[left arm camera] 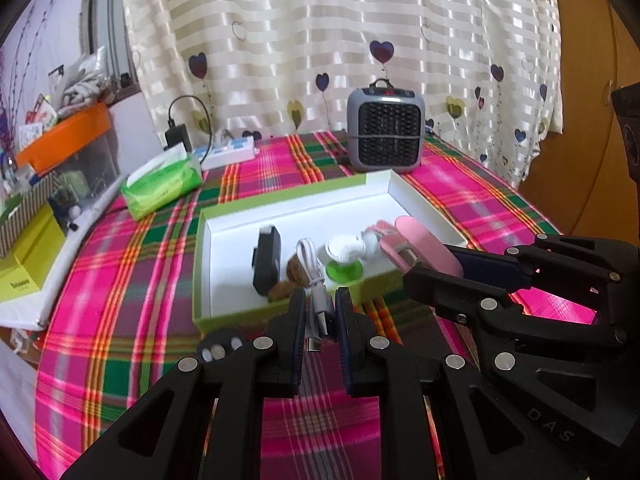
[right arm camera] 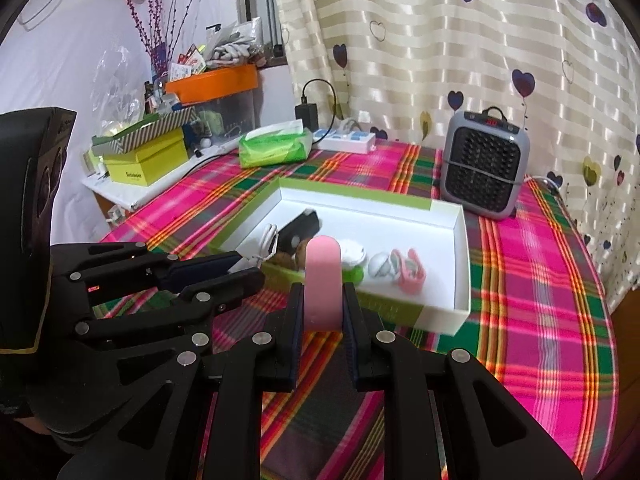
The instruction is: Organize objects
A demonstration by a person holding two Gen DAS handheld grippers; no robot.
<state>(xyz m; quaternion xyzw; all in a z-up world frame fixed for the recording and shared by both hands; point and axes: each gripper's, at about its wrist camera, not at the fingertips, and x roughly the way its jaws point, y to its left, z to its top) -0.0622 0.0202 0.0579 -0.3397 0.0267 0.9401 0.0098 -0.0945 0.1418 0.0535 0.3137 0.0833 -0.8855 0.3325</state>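
Note:
A white tray with green walls (left arm camera: 280,200) (right arm camera: 460,240) sits on the plaid table. Inside lie a black device (left arm camera: 267,264) (right arm camera: 298,226), brown nuts (left arm camera: 296,270), a white-and-green round item (left arm camera: 344,254) (right arm camera: 352,260), a white ball (right arm camera: 380,266) and a pink clip (right arm camera: 410,272). My left gripper (left arm camera: 320,312) (right arm camera: 240,270) is shut on a coiled white USB cable (left arm camera: 314,280) (right arm camera: 268,242) at the tray's near wall. My right gripper (right arm camera: 322,308) (left arm camera: 436,264) is shut on a pink stapler (right arm camera: 322,284) (left arm camera: 420,246), held over the tray's near edge.
A grey heater (left arm camera: 385,130) (right arm camera: 482,168) stands behind the tray. A green tissue pack (left arm camera: 162,180) (right arm camera: 276,146), a white power strip (left arm camera: 228,152) and stacked boxes (right arm camera: 148,160) are at the left. A small black item (left arm camera: 218,346) lies before the tray. A curtain hangs behind.

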